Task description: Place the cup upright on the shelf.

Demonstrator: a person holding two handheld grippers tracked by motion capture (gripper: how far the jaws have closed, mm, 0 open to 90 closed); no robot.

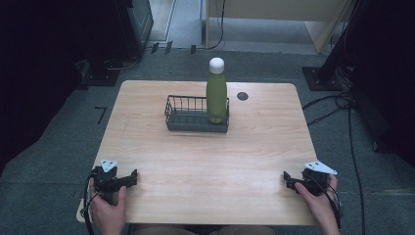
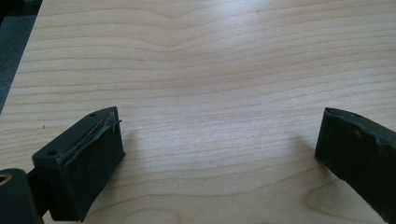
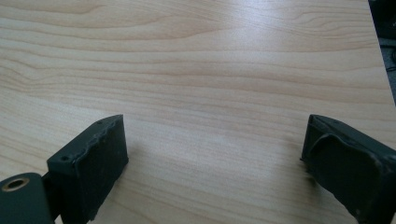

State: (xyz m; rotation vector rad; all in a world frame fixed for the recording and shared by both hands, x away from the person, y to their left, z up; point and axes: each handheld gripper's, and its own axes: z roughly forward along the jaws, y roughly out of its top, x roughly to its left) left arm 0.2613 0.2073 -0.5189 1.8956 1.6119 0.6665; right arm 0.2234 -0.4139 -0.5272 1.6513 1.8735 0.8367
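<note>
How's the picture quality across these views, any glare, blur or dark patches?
High view: soft and slightly blurred, the table evenly lit, the room's left and right edges nearly black. Left gripper view: sharp wood grain, faint shadows beside the left tongs. Right gripper view: pale sheen on the wood between the right tongs.

We see a broad stretch of bare light wooden table (image 1: pixel 205 152) lying open between us and the dark wire basket (image 1: pixel 195 115) at the far middle. A tall green bottle with a white cap (image 1: pixel 216 93) stands upright in the basket's right end, rising well above its rim. Our left gripper (image 1: pixel 128 177) and right gripper (image 1: pixel 289 182) rest at the near corners, jaws spread wide over plain wood. A small dark round mark (image 1: pixel 242 96) sits behind the basket.
</note>
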